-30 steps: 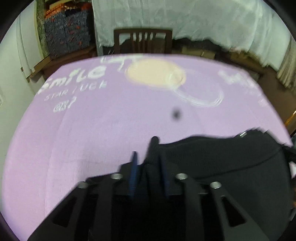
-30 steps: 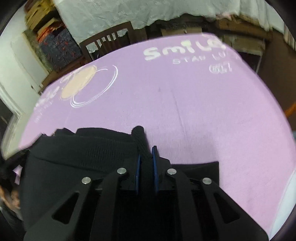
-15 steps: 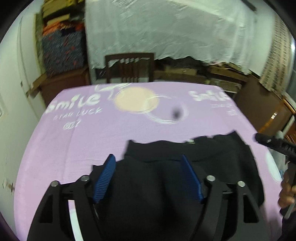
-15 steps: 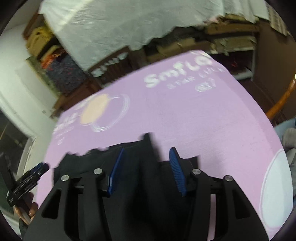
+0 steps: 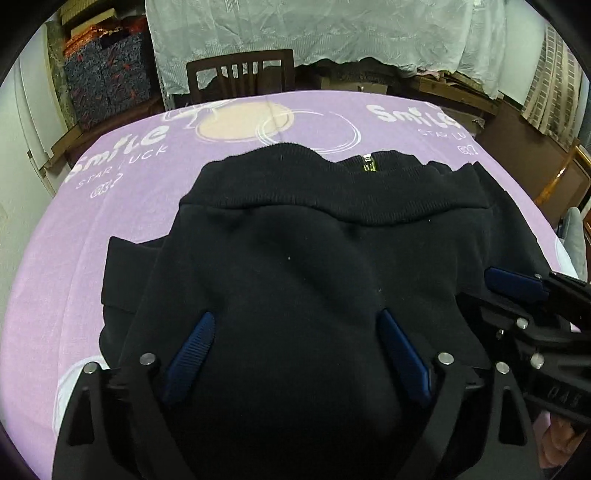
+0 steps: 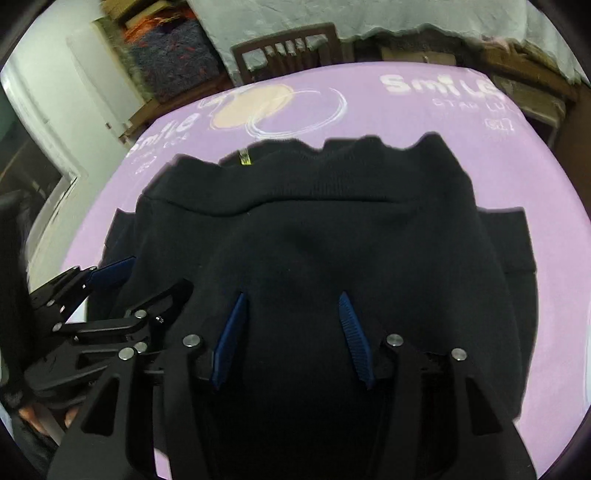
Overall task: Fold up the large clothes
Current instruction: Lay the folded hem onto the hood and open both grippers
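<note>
A black garment (image 5: 295,251) with a ribbed hem and a small zip pull (image 5: 367,166) lies folded on the purple tablecloth (image 5: 110,206). My left gripper (image 5: 295,320) hovers over its near part. Its jaws are opening wide, and the blue pads (image 5: 192,350) touch no cloth. My right gripper (image 6: 292,294) stands open over the same garment (image 6: 314,236), pads (image 6: 354,336) apart from the fabric. Each gripper shows in the other's view: the right one (image 5: 517,286) at the right edge, the left one (image 6: 110,275) at the left edge.
A wooden chair (image 5: 240,72) stands behind the table's far edge, below a white draped sheet (image 5: 314,33). Patterned boxes (image 5: 107,77) are stacked at the back left. The tablecloth (image 6: 424,122) beyond the garment carries printed lettering. A hand (image 5: 561,443) shows at the lower right.
Both grippers were shut on the garment's edge a second ago. They have let go, opened and drawn back towards the near side, leaving the garment lying folded.
</note>
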`<state>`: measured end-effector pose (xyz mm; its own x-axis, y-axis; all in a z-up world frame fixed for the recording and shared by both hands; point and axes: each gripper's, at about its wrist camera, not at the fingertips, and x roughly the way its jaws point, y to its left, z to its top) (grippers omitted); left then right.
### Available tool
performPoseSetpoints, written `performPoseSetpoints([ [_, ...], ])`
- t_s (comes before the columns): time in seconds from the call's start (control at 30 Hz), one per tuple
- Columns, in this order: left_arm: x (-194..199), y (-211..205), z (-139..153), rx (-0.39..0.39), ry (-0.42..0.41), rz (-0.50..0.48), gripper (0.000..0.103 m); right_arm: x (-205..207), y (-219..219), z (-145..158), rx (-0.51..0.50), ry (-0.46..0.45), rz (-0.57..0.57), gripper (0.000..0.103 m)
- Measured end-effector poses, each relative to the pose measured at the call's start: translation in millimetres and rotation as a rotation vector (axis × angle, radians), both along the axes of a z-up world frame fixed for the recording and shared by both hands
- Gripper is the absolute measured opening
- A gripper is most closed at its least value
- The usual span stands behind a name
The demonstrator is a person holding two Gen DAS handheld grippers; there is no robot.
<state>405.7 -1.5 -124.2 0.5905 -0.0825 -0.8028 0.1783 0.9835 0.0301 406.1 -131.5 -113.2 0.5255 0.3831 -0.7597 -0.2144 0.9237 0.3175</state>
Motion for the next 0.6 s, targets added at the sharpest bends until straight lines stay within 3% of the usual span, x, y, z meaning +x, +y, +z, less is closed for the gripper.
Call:
performPoseSetpoints([
  [0.13,2,-4,-2,0.015,-0.003,0.017,0.097,-6,8,-1,-0.055,-0.040,-0.006,0.053],
  [0.23,5,-1,6,0.016,0.043,0.044,0.094,0,7,0,-0.055,-0.009,-0.003,0.053],
  [0.33,-11,6,24,-0.034,0.052,0.026,0.092,2,1,7,-0.057,0.037,-0.014,0.053],
  [0.47,-46,12,42,-0.042,0.010,-0.004,0.092,-29,-2,37,-0.037,-0.034,0.003,0.053],
  [0.6,-75,13,34,-0.044,0.021,-0.029,0.092,-66,-1,49,-0.026,-0.081,0.025,0.056],
])
